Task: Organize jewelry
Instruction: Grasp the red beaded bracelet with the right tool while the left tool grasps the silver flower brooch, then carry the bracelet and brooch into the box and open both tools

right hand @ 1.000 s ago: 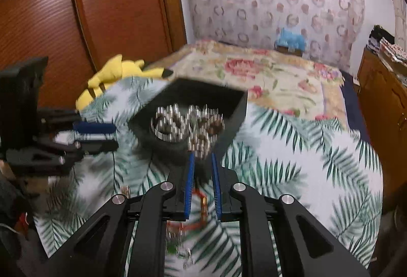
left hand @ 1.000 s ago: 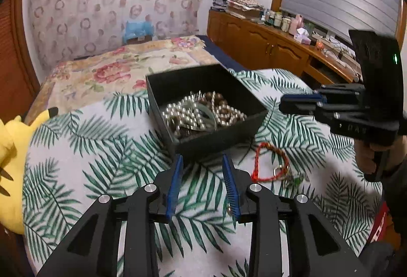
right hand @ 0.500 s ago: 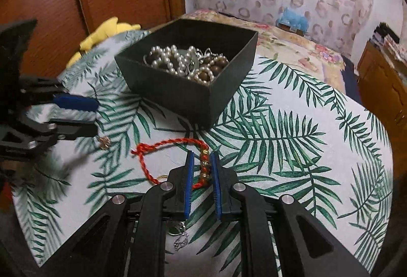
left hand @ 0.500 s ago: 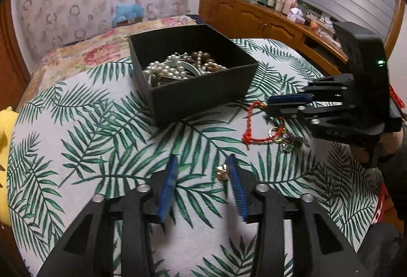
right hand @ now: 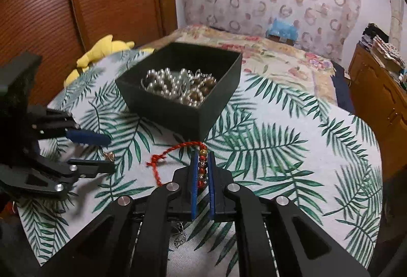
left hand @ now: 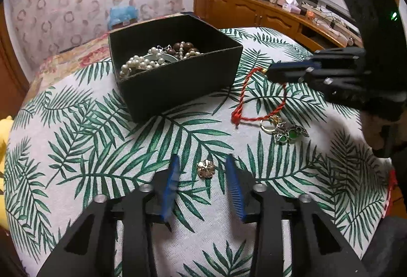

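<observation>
A black box (left hand: 178, 83) with pearl and brown bead strands stands on the palm-leaf tablecloth (left hand: 76, 139); it also shows in the right wrist view (right hand: 178, 114). My left gripper (left hand: 202, 165) is open, its fingers on either side of a small gold flower earring (left hand: 206, 169). My right gripper (right hand: 202, 157) is shut on the beaded part of a red cord bracelet (right hand: 202, 170). The bracelet's red loop (left hand: 257, 98) lies right of the box, under the right gripper (left hand: 292, 70). The left gripper (right hand: 101, 152) shows in the right wrist view.
A ring and green-stone jewelry (left hand: 287, 130) lie by the bracelet. A yellow plush toy (right hand: 101, 53) sits at the table's far left edge. A bed (right hand: 267, 50) lies beyond the table and a wooden dresser (left hand: 267, 14) stands at the right.
Both grippers came down toward the table. The left gripper moved so the gold earring sits between its fingers. The right gripper's fingers now sit on the bracelet's beads.
</observation>
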The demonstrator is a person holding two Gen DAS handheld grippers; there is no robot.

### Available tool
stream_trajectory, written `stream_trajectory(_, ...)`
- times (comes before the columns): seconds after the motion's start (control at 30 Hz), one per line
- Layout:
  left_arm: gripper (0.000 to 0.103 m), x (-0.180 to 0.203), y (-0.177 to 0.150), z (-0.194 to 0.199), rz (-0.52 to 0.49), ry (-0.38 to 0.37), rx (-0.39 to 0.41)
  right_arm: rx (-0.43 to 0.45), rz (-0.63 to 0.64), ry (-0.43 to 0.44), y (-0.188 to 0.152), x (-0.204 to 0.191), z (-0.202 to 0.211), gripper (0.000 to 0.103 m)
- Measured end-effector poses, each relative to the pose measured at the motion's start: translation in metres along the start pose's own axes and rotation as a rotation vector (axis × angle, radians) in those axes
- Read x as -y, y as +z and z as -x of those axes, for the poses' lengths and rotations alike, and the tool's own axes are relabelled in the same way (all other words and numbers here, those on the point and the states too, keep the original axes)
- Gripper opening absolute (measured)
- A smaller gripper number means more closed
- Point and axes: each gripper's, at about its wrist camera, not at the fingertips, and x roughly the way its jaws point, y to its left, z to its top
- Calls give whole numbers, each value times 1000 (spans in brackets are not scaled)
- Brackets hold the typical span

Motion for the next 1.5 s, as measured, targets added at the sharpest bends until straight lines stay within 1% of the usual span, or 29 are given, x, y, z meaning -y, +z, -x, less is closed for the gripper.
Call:
stream_trajectory(0.03, 14, 0, 0, 0, -2, 6, 2, 5, -1, -2, 1, 1, 2, 8)
stream_trajectory(0.17, 14, 4, 1, 2, -21, 8, 11, 26, 0, -10, 5, 2, 12, 8)
stream_trajectory(0.3, 14, 3, 6, 8, -13, 5, 28, 52, -3, -8, 12, 3, 21, 8)
stream_trajectory(0.53, 14, -8, 22, 23, 12, 26, 78, 98, 7, 1, 26, 2, 33, 8)
stream_trajectory(0.77, 14, -16, 36, 33, 32, 44, 110, 139, 21, 17, 49, 3, 38, 8)
stream_trajectory(1.03, 14, -29, 51, 40, 43, 64, 137, 156, 39, 57, 79, -1, 21, 8)
stream_trajectory(1.27, 14, -43, 68, 41, 57, 73, 164, 135, 27, 101, 99, 0, -10, 9)
stream_trajectory(1.43, 14, -52, 83, 36, 69, 56, 174, 108, 11, 118, 99, 1, -30, 9)
stream_trajectory(1.5, 14, -54, 88, 30, 63, 72, 171, 107, 3, 121, 95, 3, -32, 9)
